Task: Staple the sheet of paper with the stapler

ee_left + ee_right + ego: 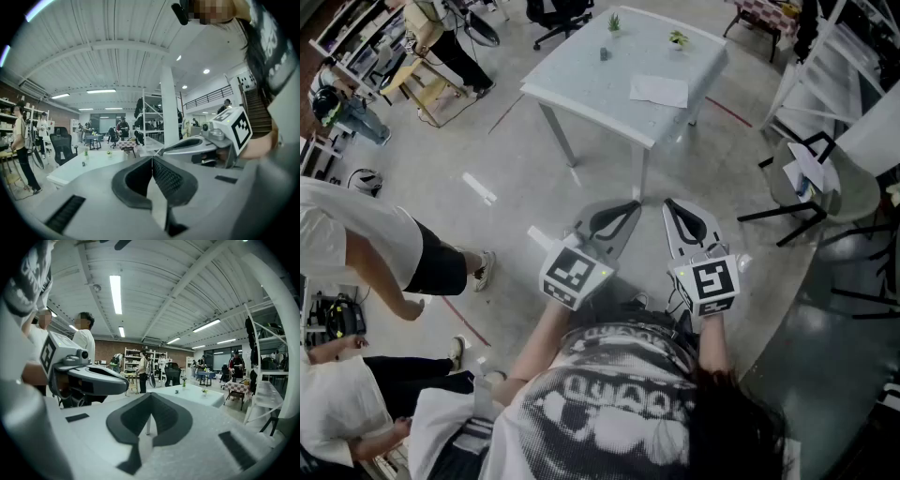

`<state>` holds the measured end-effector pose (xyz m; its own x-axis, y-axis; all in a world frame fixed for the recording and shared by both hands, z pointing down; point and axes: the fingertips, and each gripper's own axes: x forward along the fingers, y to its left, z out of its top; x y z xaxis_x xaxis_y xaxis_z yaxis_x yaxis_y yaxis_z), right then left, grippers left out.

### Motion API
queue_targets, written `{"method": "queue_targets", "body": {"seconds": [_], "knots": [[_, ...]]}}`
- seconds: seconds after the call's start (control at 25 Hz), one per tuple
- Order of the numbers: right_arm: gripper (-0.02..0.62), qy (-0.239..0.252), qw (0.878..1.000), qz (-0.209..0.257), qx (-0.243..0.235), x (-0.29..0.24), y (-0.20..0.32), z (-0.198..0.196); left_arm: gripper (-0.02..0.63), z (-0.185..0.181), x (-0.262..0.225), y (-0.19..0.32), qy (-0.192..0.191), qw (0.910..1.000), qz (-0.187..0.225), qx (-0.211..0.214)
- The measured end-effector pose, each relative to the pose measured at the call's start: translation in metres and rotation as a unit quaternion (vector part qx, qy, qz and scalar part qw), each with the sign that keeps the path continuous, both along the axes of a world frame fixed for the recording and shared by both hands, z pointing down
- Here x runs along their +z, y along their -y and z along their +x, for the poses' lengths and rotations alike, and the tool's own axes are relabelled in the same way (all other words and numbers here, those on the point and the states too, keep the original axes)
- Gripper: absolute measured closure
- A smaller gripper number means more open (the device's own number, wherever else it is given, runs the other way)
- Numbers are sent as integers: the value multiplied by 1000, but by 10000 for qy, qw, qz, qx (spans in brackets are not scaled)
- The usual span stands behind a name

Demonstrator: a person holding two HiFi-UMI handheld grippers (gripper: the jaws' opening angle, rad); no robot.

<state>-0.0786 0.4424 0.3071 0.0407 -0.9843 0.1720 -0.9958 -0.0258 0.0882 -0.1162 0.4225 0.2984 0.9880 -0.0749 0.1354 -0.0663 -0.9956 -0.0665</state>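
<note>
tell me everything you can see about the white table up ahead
The white table is square-topped, with a smooth, slightly glossy top and thin white legs, and stands level on the grey floor. On it lie a sheet of paper near the right-hand edge, two small potted plants toward the far side, and a small dark object too small to identify. Nothing else is seen touching it.

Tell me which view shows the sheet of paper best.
Head view: the sheet of paper lies in full outline on the white table. Both gripper views see the table nearly edge-on; no sheet shows.
</note>
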Motion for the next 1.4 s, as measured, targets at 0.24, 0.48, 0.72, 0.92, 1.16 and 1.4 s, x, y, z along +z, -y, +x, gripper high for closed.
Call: {"method": "queue_targets", "body": {"seconds": [0.24,0.48,0.72,0.92,1.16,1.4], "knots": [[592,2,10000,54,20,1,-3,-5,601,-5,5,-3,93,10000,-31,-5],[592,99,9999,-7,-76,10,-11,-11,601,-11,15,-9,230,9997,-65,-72],[592,220,9995,-51,-221,22,-14,-19,601,-22,23,-18,335,9993,-56,-169],[592,101,9993,-112,-355,22,-18,-28,601,-25,24,-13,426,9987,-71,-282],[592,177,9996,-144,-140,21,-23,-11,601,-2,24,-19,478,9988,-71,-24],[592,242,9991,-247,253,33,-23,27,601,33,33,-22,612,9973,-65,406]]}}
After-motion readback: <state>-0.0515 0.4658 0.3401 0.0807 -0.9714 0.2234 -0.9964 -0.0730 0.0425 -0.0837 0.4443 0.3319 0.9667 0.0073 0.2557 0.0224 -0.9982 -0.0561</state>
